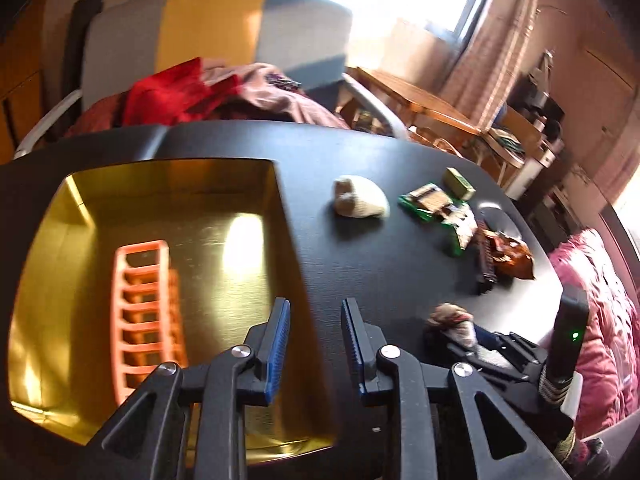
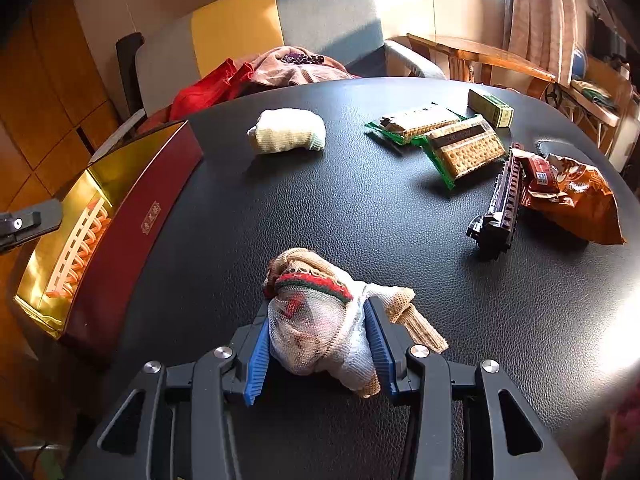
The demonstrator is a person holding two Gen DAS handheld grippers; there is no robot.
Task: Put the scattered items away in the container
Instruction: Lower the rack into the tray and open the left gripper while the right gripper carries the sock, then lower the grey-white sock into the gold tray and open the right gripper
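- Right tool (image 2: 318,344): blue pads either side of the balled sock bundle (image 2: 320,320), both pressing its mesh sides. Looks gripped, though the bundle may also be resting on the tabletop (image 2: 360,208); can't tell if it's lifted.
- Bundle's loose tan cuff hangs out past the right pad, toward the right; bulk sits between the pads.
- Key relation: container (image 2: 132,216) (red outside, gold inside) lies to the left and ahead of the right tool, at the tabletop's left edge, well apart. Its long wall faces the bundle, so the carry goes left and over that wall.
- Left tool (image 1: 314,344): pads apart, nothing between them, hovering over the container's right rim (image 1: 288,216). It's the nearer arm to the container but carries nothing.
- Orange rack (image 1: 140,320) already lies inside, along the left side; the right half of the gold floor is bare, my pick for the drop.
- Not yet tidied: white sock ball (image 2: 286,130), cracker packs (image 2: 440,136), green box (image 2: 490,107), black toy train (image 2: 500,204), brown snack bag (image 2: 576,200), all beyond and right of the bundle.
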